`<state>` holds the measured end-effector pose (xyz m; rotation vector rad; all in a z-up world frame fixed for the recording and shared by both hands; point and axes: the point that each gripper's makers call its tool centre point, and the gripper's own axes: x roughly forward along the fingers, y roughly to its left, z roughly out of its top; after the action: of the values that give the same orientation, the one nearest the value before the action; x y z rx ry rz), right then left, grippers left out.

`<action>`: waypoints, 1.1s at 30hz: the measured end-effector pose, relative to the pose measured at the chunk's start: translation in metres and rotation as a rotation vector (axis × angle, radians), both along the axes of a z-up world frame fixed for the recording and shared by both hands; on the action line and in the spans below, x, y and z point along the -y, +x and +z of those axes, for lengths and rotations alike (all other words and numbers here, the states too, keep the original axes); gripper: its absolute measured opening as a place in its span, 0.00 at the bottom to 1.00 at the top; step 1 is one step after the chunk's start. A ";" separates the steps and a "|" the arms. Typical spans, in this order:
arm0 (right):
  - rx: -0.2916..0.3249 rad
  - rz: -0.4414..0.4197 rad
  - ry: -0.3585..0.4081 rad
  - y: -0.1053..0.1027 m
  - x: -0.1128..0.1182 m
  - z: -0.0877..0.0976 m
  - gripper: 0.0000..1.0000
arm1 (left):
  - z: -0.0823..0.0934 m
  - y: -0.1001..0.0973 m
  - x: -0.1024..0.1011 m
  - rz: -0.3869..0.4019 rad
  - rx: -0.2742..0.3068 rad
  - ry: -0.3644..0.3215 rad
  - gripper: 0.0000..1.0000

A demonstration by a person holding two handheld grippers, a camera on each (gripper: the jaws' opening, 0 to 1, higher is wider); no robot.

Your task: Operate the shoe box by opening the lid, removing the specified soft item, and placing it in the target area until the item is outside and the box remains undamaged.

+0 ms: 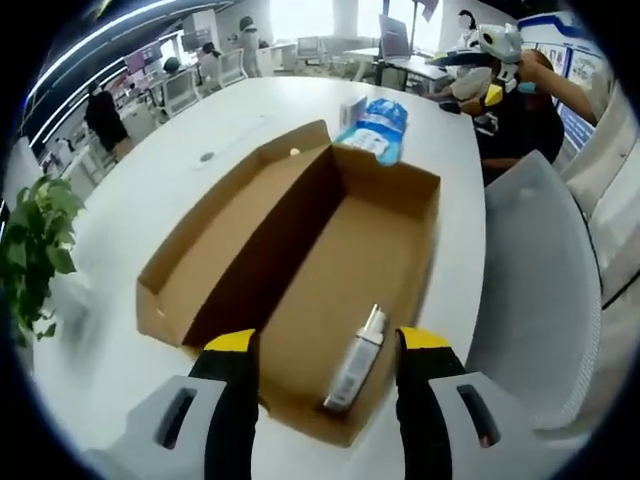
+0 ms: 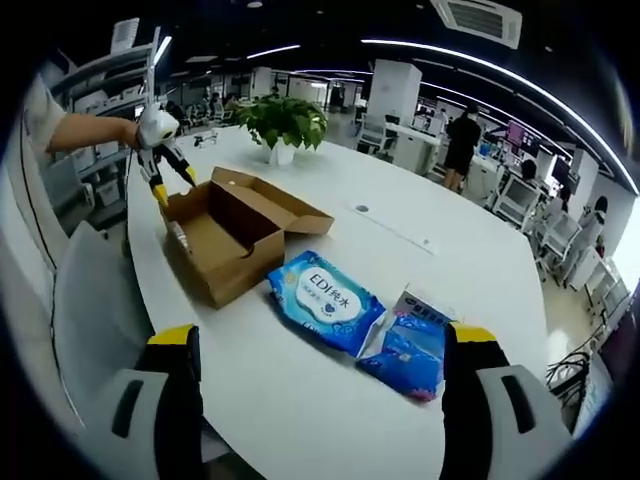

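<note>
Box [image 1: 300, 250], lid already opened, is held under the spread, empty left gripper [image 1: 327, 345], bottle [image 1: 356, 362] lengthwise between its jaws; right gripper [image 2: 318, 345], likewise spread, is kept farther off.

left gripper [image 1: 328, 345]: black jaws, yellow tips, pale grey housings with dark oval slots
right gripper [image 2: 325, 340]: same black jaws, yellow tips, grey slotted housings
person [image 1: 520, 105]: black top, light blue face mask
</note>
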<state>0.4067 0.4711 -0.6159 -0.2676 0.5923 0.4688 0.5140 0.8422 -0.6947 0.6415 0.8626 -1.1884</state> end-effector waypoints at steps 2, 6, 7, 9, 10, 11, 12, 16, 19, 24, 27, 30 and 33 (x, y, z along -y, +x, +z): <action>0.000 -0.003 0.008 -0.004 -0.003 0.001 0.96 | -0.004 0.000 0.000 -0.019 -0.009 0.017 0.54; -0.004 -0.001 0.011 -0.009 -0.010 0.002 0.96 | -0.011 0.002 0.001 -0.052 -0.029 0.044 0.54; -0.003 -0.001 0.013 -0.011 -0.011 0.002 0.96 | -0.013 0.002 0.002 -0.066 -0.035 0.053 0.54; -0.001 -0.009 0.021 -0.012 -0.013 0.003 0.96 | -0.017 0.004 0.003 -0.080 -0.044 0.068 0.54; -0.001 -0.011 0.024 -0.013 -0.013 0.003 0.96 | -0.018 0.005 0.003 -0.087 -0.047 0.075 0.54; -0.003 -0.014 0.028 -0.015 -0.015 0.002 0.96 | -0.020 0.005 0.004 -0.102 -0.052 0.089 0.54; -0.006 -0.014 0.030 -0.016 -0.016 0.002 0.96 | -0.021 0.005 0.004 -0.112 -0.054 0.096 0.54; -0.023 -0.017 0.030 -0.024 -0.017 -0.003 0.96 | -0.025 0.005 0.007 -0.149 -0.065 0.123 0.54; -0.030 -0.031 0.039 -0.026 -0.016 -0.006 0.96 | -0.031 0.007 0.006 -0.181 -0.081 0.147 0.54; -0.041 -0.051 0.045 -0.030 -0.015 -0.011 0.96 | -0.042 0.008 0.004 -0.224 -0.100 0.187 0.54; -0.051 -0.062 0.054 -0.032 -0.016 -0.014 0.96 | -0.048 0.009 0.004 -0.250 -0.116 0.201 0.54; -0.057 -0.069 0.060 -0.033 -0.015 -0.015 0.96 | -0.051 0.009 0.006 -0.270 -0.130 0.212 0.53; -0.058 -0.083 0.070 -0.034 -0.015 -0.015 0.96 | -0.057 0.005 0.006 -0.314 -0.154 0.233 0.53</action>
<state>0.3729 0.4863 -0.6304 -0.1624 0.6400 0.4170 0.5185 0.8360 -0.7514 0.9080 1.0674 -1.4453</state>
